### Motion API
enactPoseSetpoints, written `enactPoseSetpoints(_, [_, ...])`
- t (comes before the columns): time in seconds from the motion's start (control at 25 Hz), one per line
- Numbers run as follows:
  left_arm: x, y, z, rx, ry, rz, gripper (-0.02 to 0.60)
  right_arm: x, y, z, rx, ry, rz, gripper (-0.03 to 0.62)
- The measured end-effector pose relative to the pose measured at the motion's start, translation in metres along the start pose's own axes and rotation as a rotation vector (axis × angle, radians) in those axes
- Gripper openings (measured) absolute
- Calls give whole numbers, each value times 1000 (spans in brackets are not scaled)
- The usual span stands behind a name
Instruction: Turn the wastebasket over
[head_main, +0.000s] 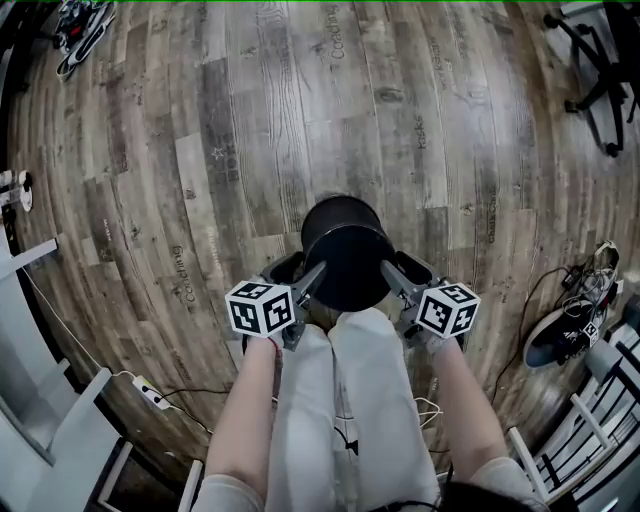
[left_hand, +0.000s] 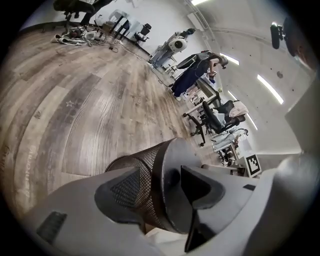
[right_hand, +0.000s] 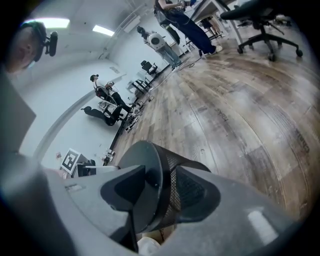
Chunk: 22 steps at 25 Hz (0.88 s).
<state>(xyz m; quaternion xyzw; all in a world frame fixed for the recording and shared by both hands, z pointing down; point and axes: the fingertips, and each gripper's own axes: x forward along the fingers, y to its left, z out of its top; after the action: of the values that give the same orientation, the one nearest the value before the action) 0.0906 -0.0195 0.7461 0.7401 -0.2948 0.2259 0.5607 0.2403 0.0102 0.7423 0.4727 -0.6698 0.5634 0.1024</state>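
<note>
A black mesh wastebasket (head_main: 345, 250) stands on the wood floor with its solid base facing up, just ahead of the person's white-trousered legs. My left gripper (head_main: 312, 282) is at its left side and my right gripper (head_main: 392, 278) at its right side. In the left gripper view the left gripper (left_hand: 160, 175) is open and straddles the edge of the wastebasket (left_hand: 135, 172): one jaw lies beside the mesh wall and the other over the base. The right gripper (right_hand: 161, 172) mirrors this around the wastebasket (right_hand: 150, 155), also open. Neither gripper's pads press on it.
An office chair (head_main: 600, 70) stands at the far right and shoes (head_main: 560, 335) lie at the right. A power strip with a cable (head_main: 150, 393) is near white furniture (head_main: 40, 410) at the left. Desks, chairs and people are far off in the gripper views.
</note>
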Motion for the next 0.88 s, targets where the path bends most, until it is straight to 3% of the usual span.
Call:
enactPoseSetpoints(0.12, [-2, -4, 5, 46, -10, 14, 247, -1, 3, 9, -21, -16, -7, 123])
enactPoseSetpoints(0.36, [-5, -1, 47, 73, -144, 59, 232, 10, 17, 44, -52, -122, 4, 118])
enactPoseSetpoints(0.52, [-9, -3, 104, 157, -258, 50, 229, 23, 33, 83, -115, -223, 42, 117])
enactPoseSetpoints(0.64, [-12, -9, 141, 270, -326, 43, 229, 30, 42, 107, -177, -294, 61, 117])
enactPoseSetpoints(0.76, [-15, -10, 151, 380, -344, 39, 229, 40, 45, 105, -267, -274, 58, 114])
enactPoseSetpoints(0.88, [-24, -2, 130, 368, -349, 16, 229, 44, 44, 76, -311, -213, 62, 107])
